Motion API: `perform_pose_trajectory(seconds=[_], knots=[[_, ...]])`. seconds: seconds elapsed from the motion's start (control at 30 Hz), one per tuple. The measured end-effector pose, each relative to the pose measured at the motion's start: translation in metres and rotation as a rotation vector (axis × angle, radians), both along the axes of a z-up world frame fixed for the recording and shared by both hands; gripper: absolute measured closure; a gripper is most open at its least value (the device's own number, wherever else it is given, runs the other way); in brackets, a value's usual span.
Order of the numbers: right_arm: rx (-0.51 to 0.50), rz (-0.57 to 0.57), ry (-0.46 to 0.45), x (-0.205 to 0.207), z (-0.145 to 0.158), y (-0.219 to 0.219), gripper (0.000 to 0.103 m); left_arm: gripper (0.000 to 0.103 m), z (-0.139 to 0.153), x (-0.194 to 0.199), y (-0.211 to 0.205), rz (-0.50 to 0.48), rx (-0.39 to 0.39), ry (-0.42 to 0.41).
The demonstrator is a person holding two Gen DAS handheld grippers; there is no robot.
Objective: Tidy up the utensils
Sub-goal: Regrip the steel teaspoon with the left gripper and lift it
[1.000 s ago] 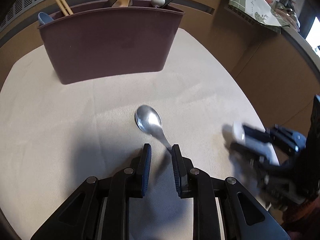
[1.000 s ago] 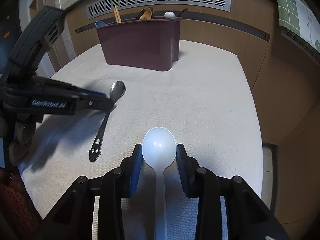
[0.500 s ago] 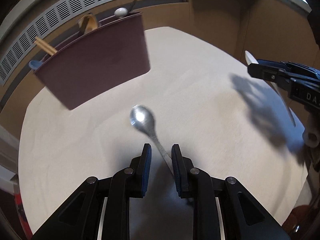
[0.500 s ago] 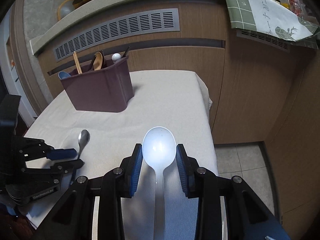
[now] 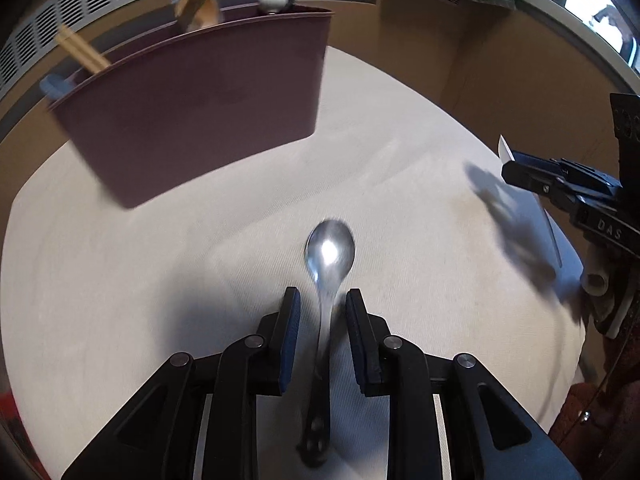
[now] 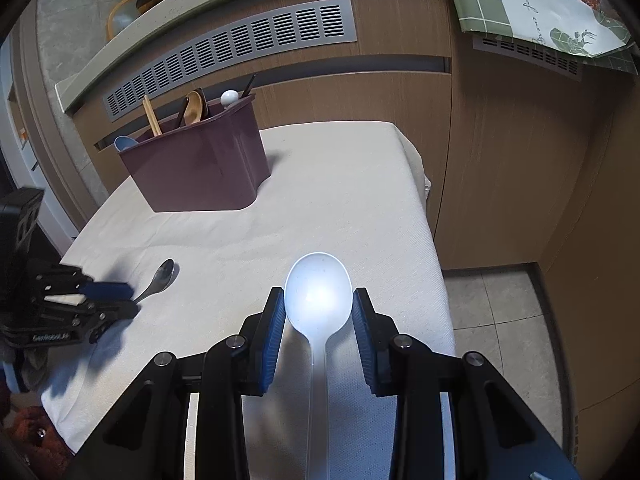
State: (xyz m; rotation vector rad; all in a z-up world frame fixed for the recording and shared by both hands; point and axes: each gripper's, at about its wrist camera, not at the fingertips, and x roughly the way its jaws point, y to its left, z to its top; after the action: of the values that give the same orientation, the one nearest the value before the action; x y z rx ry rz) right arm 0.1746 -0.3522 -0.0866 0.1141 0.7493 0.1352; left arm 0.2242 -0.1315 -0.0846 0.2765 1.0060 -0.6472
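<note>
A metal spoon [image 5: 329, 254] lies on the cloth-covered table, its handle running between the open fingers of my left gripper [image 5: 322, 305], which straddles it without clamping. It also shows in the right wrist view [image 6: 160, 276] beside the left gripper [image 6: 116, 300]. My right gripper [image 6: 318, 312] is shut on a white plastic spoon [image 6: 318, 292] and holds it above the table's right edge; it appears in the left wrist view [image 5: 516, 168]. A maroon utensil holder [image 6: 200, 168] stands at the far side, also in the left wrist view [image 5: 200, 108].
The holder contains wooden chopsticks [image 5: 82, 50], a wooden spoon [image 5: 198, 10], a white-knobbed utensil [image 5: 273, 1] and a blue utensil [image 5: 54, 86]. A wooden cabinet with a vent grille [image 6: 240, 48] stands behind. The table's right edge [image 6: 434, 240] drops to a tiled floor.
My left gripper has turned and moved so the metal spoon's handle now lies centred between its fingers. My right gripper has lifted the white spoon higher and back from the table.
</note>
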Motion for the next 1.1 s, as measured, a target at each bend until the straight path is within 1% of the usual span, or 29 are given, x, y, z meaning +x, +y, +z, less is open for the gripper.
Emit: perform_pose_trajectory(seconds=[0.07, 0.17, 0.33, 0.57, 0.6, 0.73, 0.77, 0.83, 0.97, 1.1], knots=[[-0.002, -0.001, -0.002, -0.002, 0.001, -0.001, 0.072, 0.078, 0.001, 0.009, -0.010, -0.032, 0.010, 0.002], [-0.002, -0.010, 0.002, -0.005, 0.001, -0.003, 0.072, 0.078, 0.004, 0.014, -0.023, -0.053, 0.027, -0.003], [-0.001, -0.015, 0.017, -0.003, -0.002, -0.004, 0.072, 0.078, 0.006, 0.011, -0.036, -0.080, 0.074, -0.038], [0.007, -0.006, 0.036, 0.001, -0.007, 0.000, 0.072, 0.076, 0.008, 0.011, -0.046, -0.116, 0.071, -0.027], [0.006, -0.005, 0.036, 0.001, -0.007, 0.001, 0.072, 0.073, 0.009, 0.005, -0.032, -0.122, 0.063, -0.021], [0.004, -0.007, 0.037, 0.000, -0.006, 0.000, 0.072, 0.056, 0.008, 0.005, -0.031, -0.164, 0.026, 0.006], [0.004, -0.008, 0.036, 0.000, -0.006, -0.001, 0.072, 0.055, 0.008, 0.003, -0.033, -0.175, 0.030, -0.001], [0.002, -0.005, 0.035, 0.000, -0.005, 0.000, 0.072, 0.055, 0.008, 0.001, -0.035, -0.168, 0.039, -0.015], [-0.002, -0.007, 0.033, 0.001, -0.006, 0.000, 0.072, 0.055, 0.010, 0.007, -0.036, -0.126, 0.023, 0.006], [0.001, -0.009, 0.035, 0.000, -0.007, -0.001, 0.072, 0.055, 0.011, 0.010, -0.037, -0.100, 0.026, -0.006]])
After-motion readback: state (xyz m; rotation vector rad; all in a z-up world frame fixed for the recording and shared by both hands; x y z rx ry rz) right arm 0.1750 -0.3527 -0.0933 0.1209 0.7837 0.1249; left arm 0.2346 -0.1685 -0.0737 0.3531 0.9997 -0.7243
